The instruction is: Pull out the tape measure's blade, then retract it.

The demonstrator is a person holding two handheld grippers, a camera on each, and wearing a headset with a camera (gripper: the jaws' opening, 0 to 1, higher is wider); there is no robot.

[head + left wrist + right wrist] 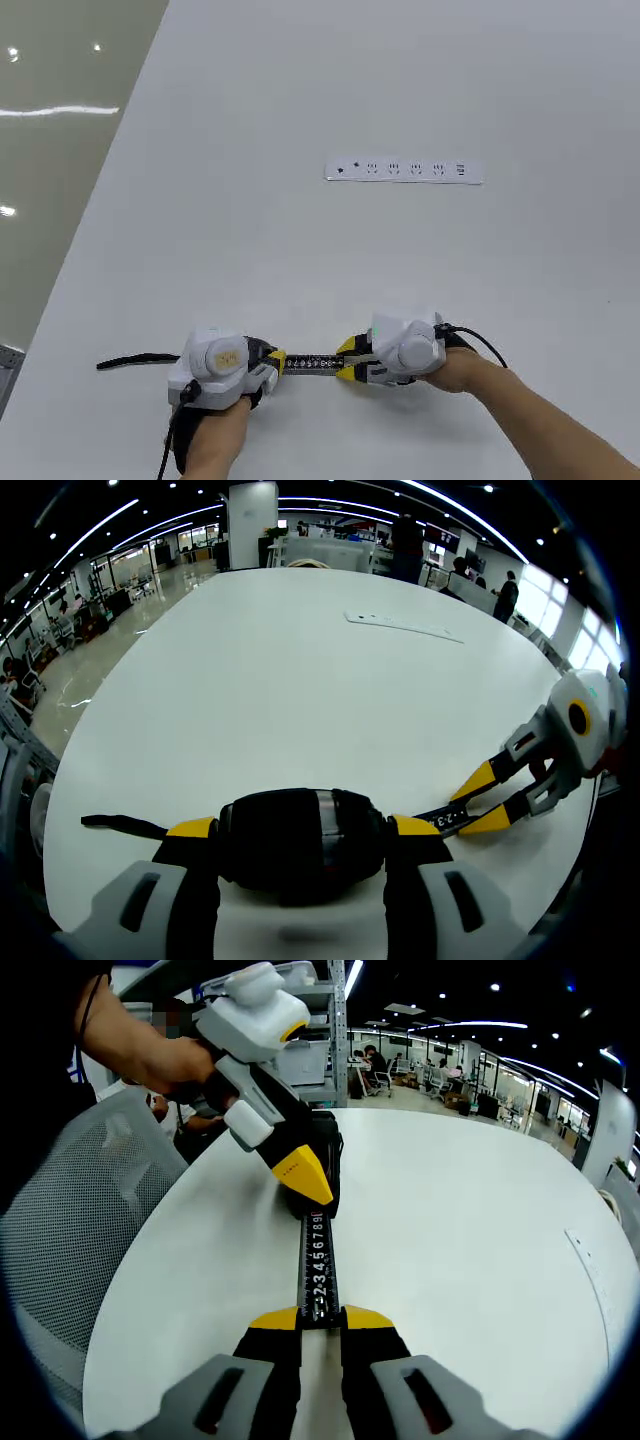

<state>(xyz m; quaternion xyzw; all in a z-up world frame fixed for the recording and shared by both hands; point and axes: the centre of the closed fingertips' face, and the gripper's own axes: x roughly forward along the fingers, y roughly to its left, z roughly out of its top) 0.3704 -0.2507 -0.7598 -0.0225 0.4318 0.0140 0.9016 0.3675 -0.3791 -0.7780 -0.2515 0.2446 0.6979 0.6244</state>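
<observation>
Nearest to you, at the low edge of the head view, your left hand (215, 435) and right hand (460, 370) each hold a gripper, tips facing each other. The left gripper (272, 362) holds the tape measure (303, 838) by its black case. In the left gripper view the yellow tips press on both sides of the case, so the jaws stand as wide as the case. The right gripper (345, 361) has narrow jaws, pinched on the free end of the blade (318, 1260). The blade is out a short way and runs straight from the case to the right gripper, w/ white numbers on its dark face. It is very low over the white table (350, 80), but I cannot tell if it touches. The tape measure is near the table edge closest to you, between your hands. A black strap (135, 360) lies flat on the table, going from the case toward your left. A white power strip (404, 170) lies well apart, farther on the table. In the right gripper view a grey mesh chair (80, 1210) is beside the table edge.
</observation>
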